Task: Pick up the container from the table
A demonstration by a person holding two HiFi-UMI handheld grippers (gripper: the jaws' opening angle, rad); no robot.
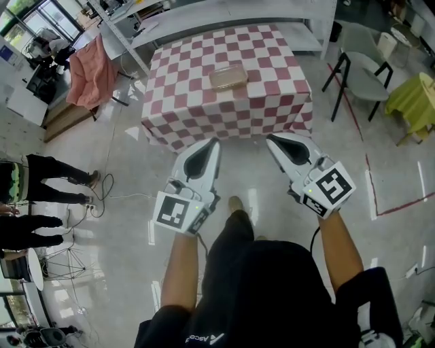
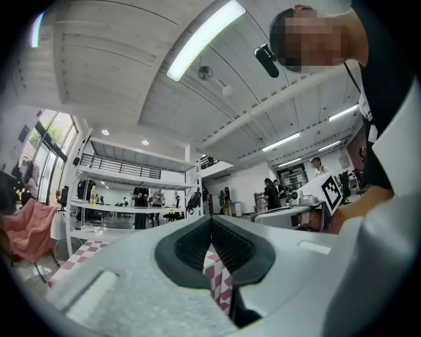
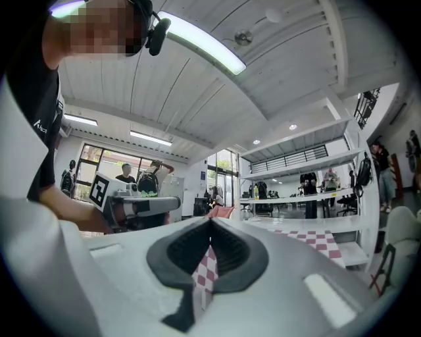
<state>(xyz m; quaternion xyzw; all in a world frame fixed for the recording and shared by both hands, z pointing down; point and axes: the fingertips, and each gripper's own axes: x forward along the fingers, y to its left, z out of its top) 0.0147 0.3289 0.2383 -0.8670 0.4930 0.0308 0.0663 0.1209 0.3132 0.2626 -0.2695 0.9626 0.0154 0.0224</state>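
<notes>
A clear, shallow plastic container (image 1: 228,77) sits near the middle of the red-and-white checked table (image 1: 272,109) ahead of me. My left gripper (image 1: 216,141) and right gripper (image 1: 268,139) hang side by side over the floor, short of the table's near edge, both pointing at it. Both are shut with nothing between the jaws. In the left gripper view the left gripper (image 2: 211,218) shows its tips touching, with checked cloth (image 2: 217,280) visible through the gap below. The right gripper (image 3: 210,222) looks the same in its own view. Neither gripper view shows the container.
A white shelving rack (image 1: 204,17) stands behind the table. A black-framed chair (image 1: 363,78) and a yellow-green covered table (image 1: 416,95) are to the right. A pink cloth (image 1: 87,71) hangs at the left, where people's legs (image 1: 51,178) and floor cables (image 1: 102,197) also show.
</notes>
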